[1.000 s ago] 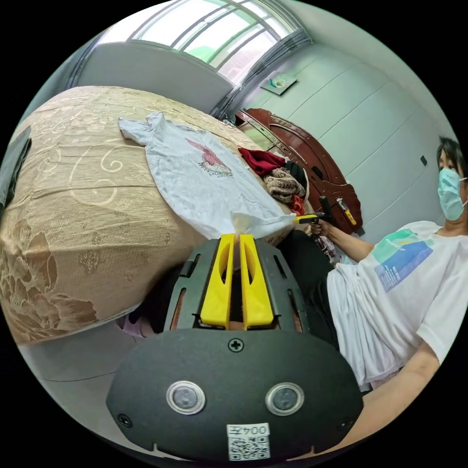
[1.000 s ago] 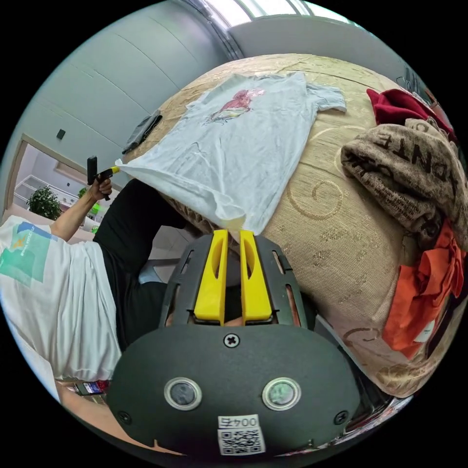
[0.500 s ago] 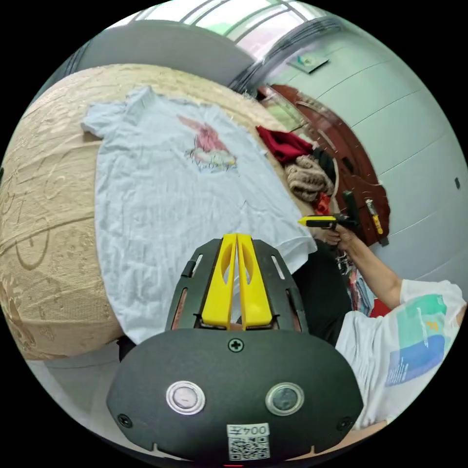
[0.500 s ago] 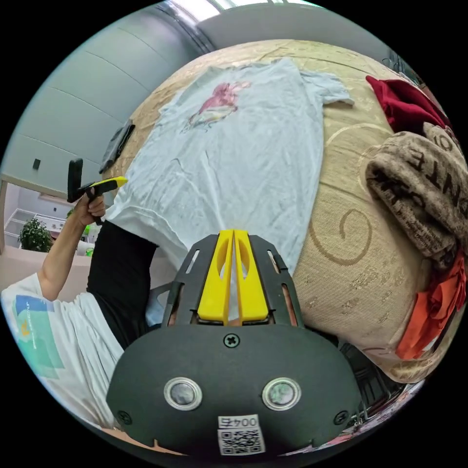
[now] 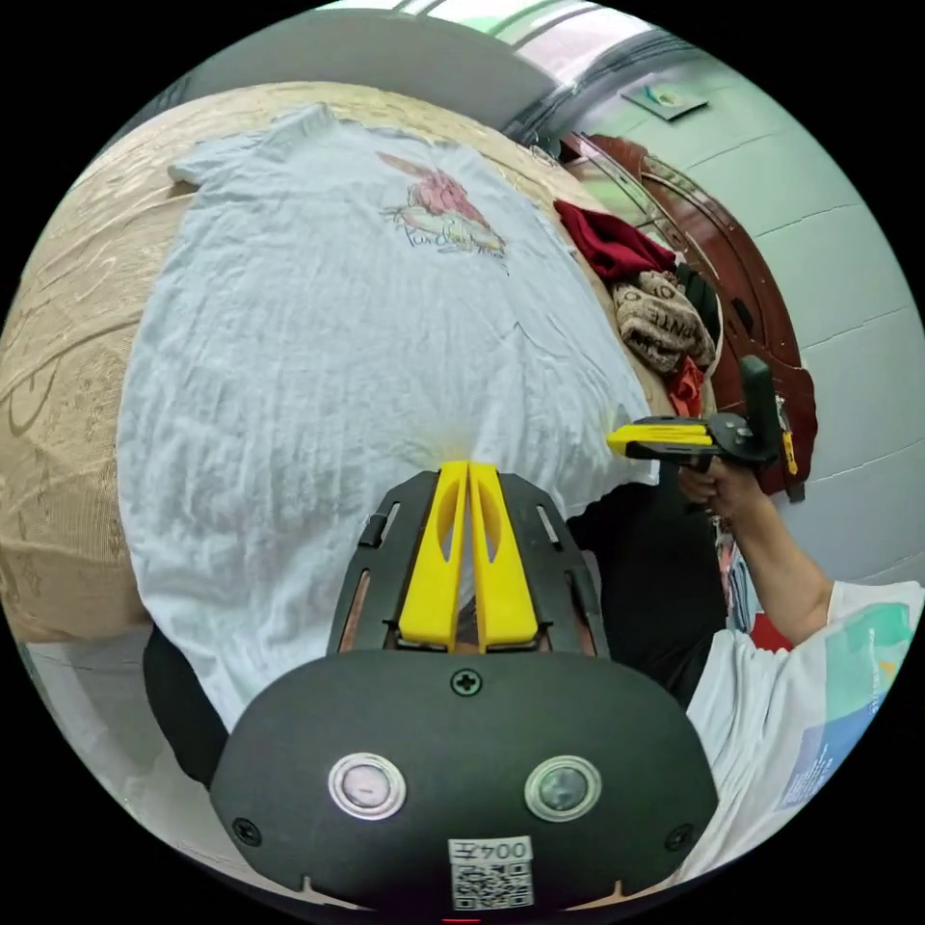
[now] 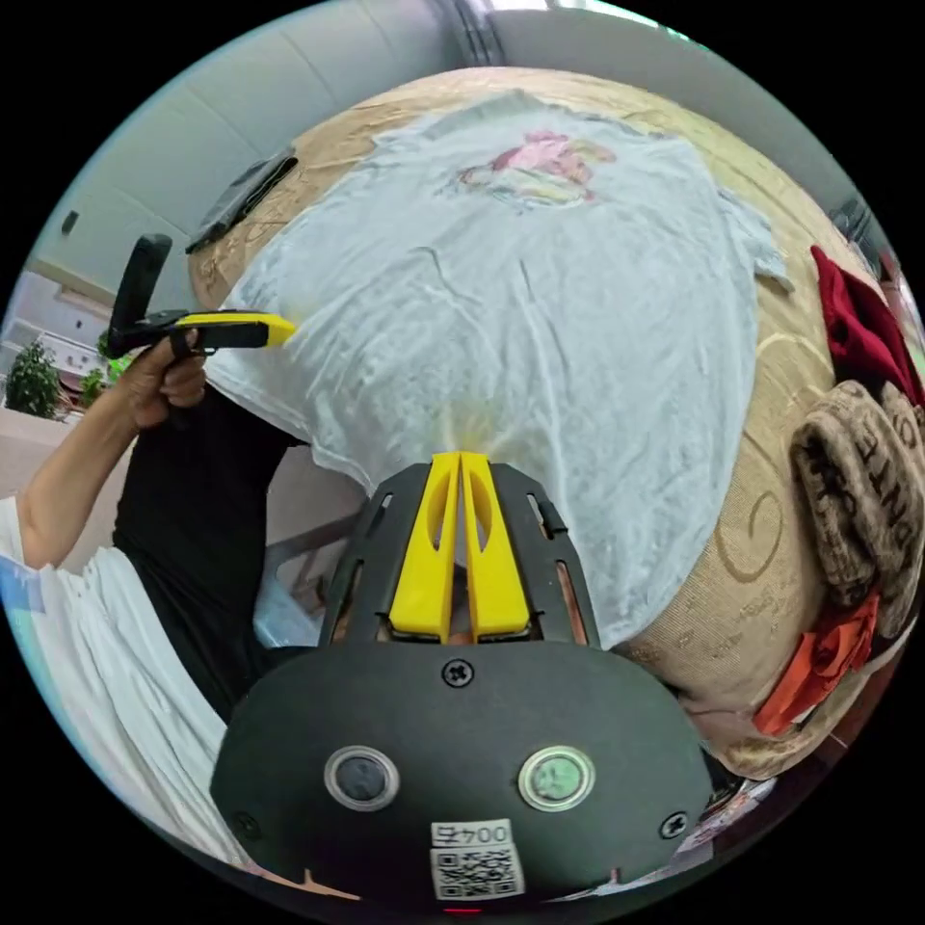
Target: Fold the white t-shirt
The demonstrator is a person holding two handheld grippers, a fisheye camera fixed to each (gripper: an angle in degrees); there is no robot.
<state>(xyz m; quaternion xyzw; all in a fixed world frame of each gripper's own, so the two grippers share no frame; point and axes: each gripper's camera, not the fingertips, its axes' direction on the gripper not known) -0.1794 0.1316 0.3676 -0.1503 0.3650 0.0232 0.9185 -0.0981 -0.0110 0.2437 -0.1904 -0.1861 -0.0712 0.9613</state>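
There, white t-shirt (image 5: pixel 318 318) hem between the closed jaws of each gripper, spread over the bed (image 5: pixel 58 318).

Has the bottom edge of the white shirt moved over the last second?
Yes. The white t-shirt hem, pinched by both grippers, has lifted and advanced over the bed toward the printed chest.

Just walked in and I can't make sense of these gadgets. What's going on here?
A person is folding a white t-shirt spread print-up on a beige patterned bed. Each hand holds a yellow-jawed gripper, and the left gripper and right gripper are both shut on the shirt's bottom hem, holding it up off the bed. No fold is finished yet. A pile of other clothes sits beside the shirt.
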